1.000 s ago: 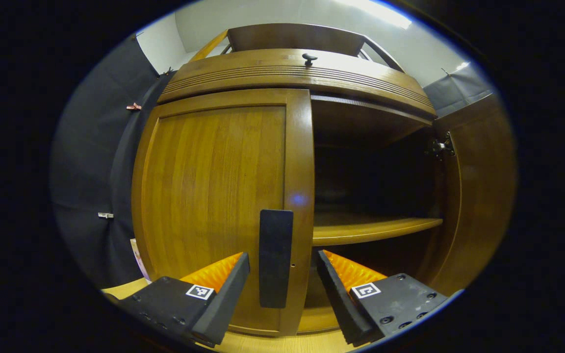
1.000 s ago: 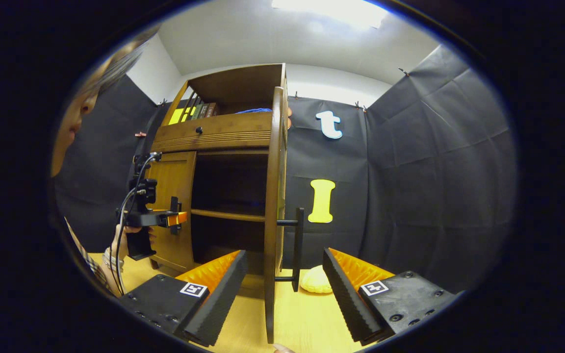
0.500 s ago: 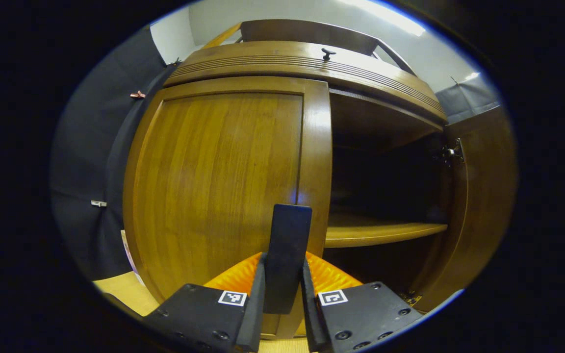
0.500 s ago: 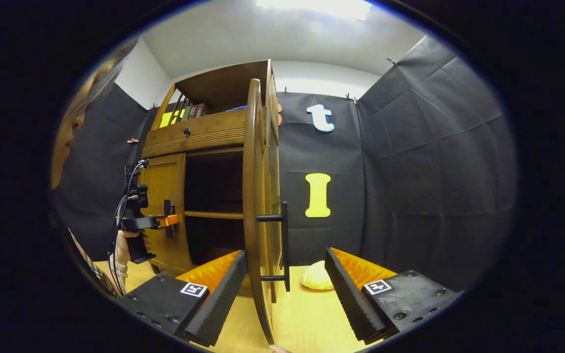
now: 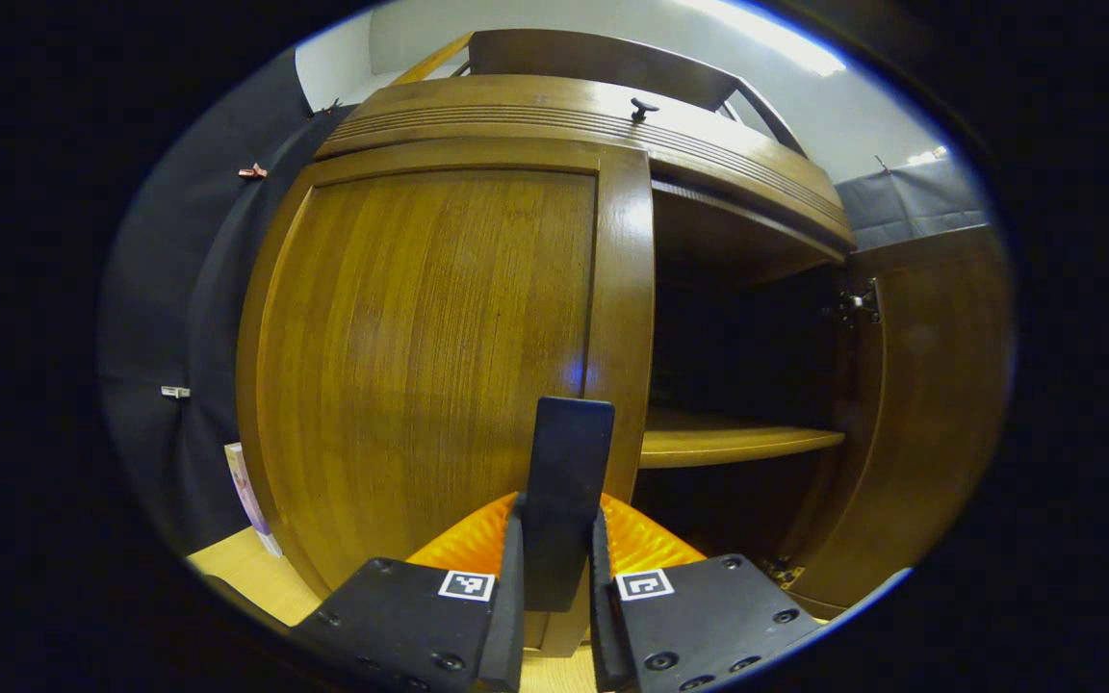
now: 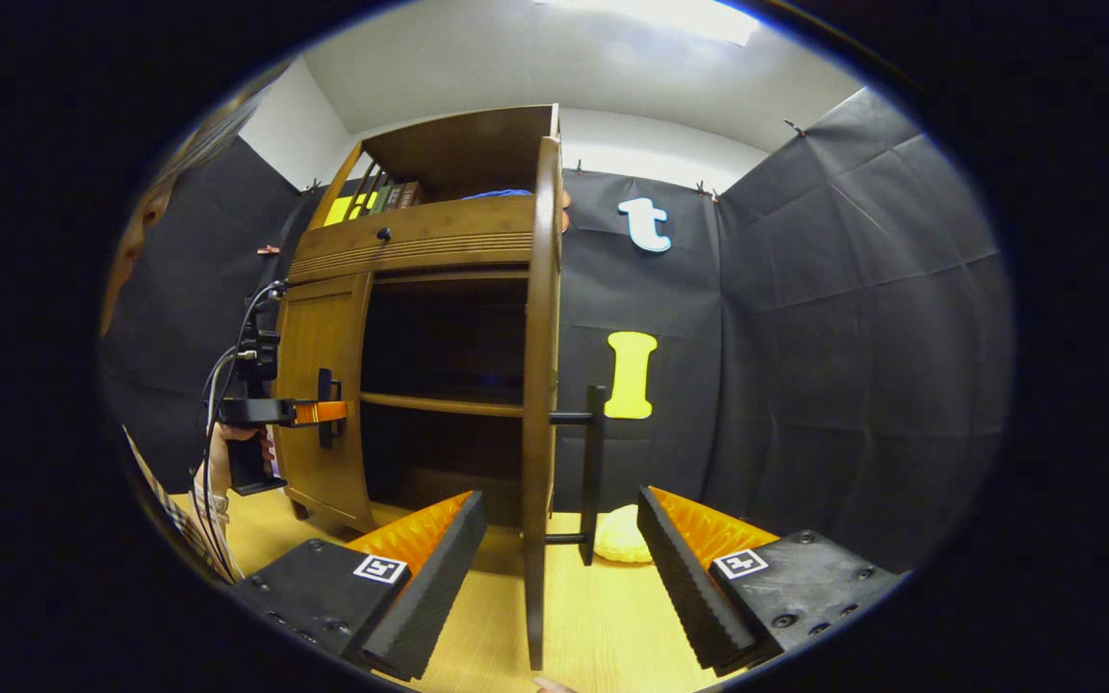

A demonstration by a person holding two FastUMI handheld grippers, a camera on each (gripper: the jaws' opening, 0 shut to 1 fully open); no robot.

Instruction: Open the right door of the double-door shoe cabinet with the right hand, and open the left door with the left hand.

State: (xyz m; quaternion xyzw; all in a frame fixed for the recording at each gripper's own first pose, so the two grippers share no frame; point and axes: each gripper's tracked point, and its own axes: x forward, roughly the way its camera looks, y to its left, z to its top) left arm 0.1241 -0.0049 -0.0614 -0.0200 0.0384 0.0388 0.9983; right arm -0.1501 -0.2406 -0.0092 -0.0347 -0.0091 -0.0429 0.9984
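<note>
Our left gripper (image 5: 554, 616) pinches the left door's handle (image 5: 566, 481) (right gripper (image 6: 559, 568) spread, right door (image 6: 540, 385) open); pulling crookedly could slip the fingers off.

No readable text, label or number anywhere.

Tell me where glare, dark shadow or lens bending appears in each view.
Left gripper view: a small bluish glare spot on the left door, dark cabinet interior, edges bowed by fisheye. Right gripper view: bright ceiling light washed out, right door edge curved.
</note>
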